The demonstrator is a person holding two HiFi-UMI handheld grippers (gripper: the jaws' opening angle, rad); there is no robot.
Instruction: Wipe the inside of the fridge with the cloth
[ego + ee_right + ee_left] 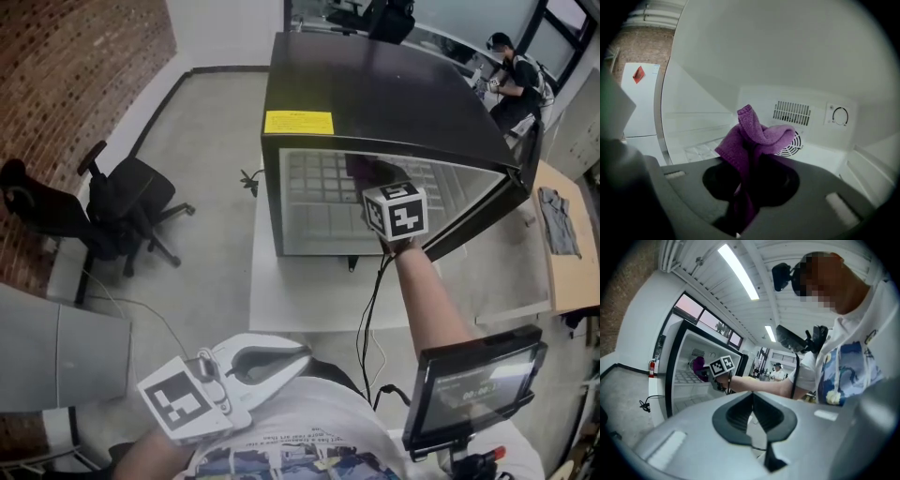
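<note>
– When the closest things are looked at first, what is seen?
– The left gripper (751,401) is held low, close to the person's shirt (309,431). Its jaws are pressed together, and nothing is held between them. A dark screen (478,380) is seen just to the right of it.
– And a bit farther off?
– A white table (309,300) is seen, and the black fridge (375,94) is stood on it. The door (487,211) is swung open to the right. The right gripper (751,164) is pushed inside the fridge.
– Where is the cloth?
– The purple cloth (752,136) is pinched tight in the right gripper's jaws. It is bunched up and held inside the fridge, in front of the back wall. Whether the wall is touched cannot be told. Behind the cloth, a round fan cover (791,149), a vent (793,112) and a dial (840,116) are seen.
– And far away?
– A black chair (131,206) is seen near a brick wall (66,75) on the left. A person (511,75) is seated behind the fridge.
</note>
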